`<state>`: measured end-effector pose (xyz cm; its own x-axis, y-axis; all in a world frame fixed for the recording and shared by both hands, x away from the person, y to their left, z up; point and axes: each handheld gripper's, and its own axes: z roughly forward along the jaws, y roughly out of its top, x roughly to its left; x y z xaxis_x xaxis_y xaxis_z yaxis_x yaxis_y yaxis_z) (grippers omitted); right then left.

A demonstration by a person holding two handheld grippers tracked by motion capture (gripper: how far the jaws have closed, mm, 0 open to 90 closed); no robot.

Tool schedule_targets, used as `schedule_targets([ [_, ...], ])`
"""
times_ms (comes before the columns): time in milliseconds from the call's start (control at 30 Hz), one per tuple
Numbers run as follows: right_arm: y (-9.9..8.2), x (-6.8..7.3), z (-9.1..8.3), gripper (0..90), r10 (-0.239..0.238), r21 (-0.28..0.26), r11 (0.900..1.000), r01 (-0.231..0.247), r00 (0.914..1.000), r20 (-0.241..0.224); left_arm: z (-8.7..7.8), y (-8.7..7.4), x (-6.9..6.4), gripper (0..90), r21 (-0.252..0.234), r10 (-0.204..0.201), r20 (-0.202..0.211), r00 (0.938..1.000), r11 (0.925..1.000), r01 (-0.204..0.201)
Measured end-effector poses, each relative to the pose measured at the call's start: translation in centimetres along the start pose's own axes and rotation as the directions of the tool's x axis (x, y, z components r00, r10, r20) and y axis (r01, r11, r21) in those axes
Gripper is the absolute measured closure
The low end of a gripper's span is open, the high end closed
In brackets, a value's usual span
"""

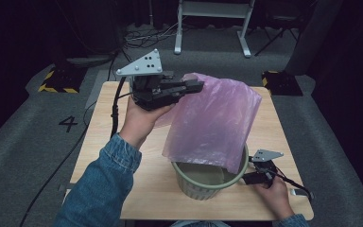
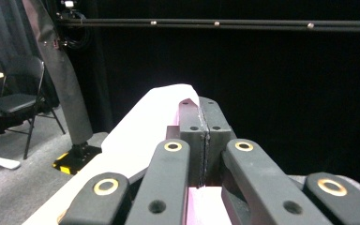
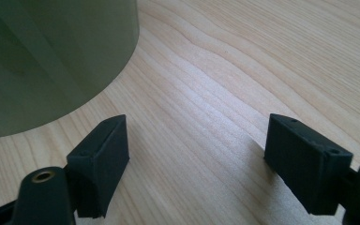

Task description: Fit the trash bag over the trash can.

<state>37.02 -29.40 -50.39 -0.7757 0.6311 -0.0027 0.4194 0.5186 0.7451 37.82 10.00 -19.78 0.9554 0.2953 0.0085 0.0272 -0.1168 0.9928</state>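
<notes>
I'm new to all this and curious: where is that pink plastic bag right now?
In the high view the pink bag hangs mid-table, pinched at its top corner by the left gripper, its lower edge draped over the green bin.

Bare wooden table point(image 1: 123, 184) lies free left of the green bin point(image 1: 203, 182); the hanging pink bag point(image 1: 212, 123) screens the bin's mouth, leaving only its near-left opening accessible from above

The pink bag point(image 1: 212, 120) hid the far rim of the green bin point(image 1: 203, 182); the picture's edge cropped the table's point(image 1: 123, 189) near edge.
</notes>
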Motion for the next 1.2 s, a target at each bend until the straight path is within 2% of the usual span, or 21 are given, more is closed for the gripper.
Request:
schedule_targets([
  [67, 0.0, 0.0, 0.0, 22.1, 0.0, 0.0, 1.0, 0.0, 1.0, 0.001, 0.2, -0.4, -0.1, 89.4, -0.005, 0.006, -0.003, 1.0, 1.0, -0.006],
  [200, 0.0, 0.0, 0.0, 22.2, 0.001, 0.001, 1.0, -0.001, 1.0, 0.001, 0.9, -1.4, -0.1, 89.5, 0.018, 0.006, -0.003, 1.0, 0.9998, -0.006],
  [433, 0.0, 0.0, 0.0, 22.2, 0.001, 0.001, 1.0, -0.001, 1.0, 0.001, 1.6, -3.6, 0.2, 89.4, 0.037, -0.014, 0.008, 0.9999, 0.9992, 0.014],
  [733, 0.0, 0.0, 0.0, 22.2, -0.001, -0.001, 1.0, 0.001, 1.0, 0.002, 2.6, -6.4, -0.4, 89.2, 0.103, -0.006, 0.015, 0.9999, 0.9947, 0.005],
  [900, 0.0, 0.0, 0.0, 22.2, -0.001, -0.001, 1.0, 0.001, 1.0, 0.002, 2.6, -7.7, -1.1, 88.2, 0.146, 0.009, 0.016, 0.9998, 0.9892, -0.011],
  [1033, 0.0, 0.0, 0.0, 22.2, -0.001, -0.001, 1.0, 0.001, 1.0, 0.002, 2.4, -8.9, -1.4, 88.1, 0.19, -0.015, 0.005, 0.9999, 0.9817, 0.014],
  [1200, 0.0, 0.0, 0.0, 22.2, -0.001, -0.001, 1.0, 0.001, 1.0, 0.002, 2.0, -10.5, -1.2, 87.7, 0.247, -0.068, -0.023, 0.9974, 0.9663, 0.071],
])
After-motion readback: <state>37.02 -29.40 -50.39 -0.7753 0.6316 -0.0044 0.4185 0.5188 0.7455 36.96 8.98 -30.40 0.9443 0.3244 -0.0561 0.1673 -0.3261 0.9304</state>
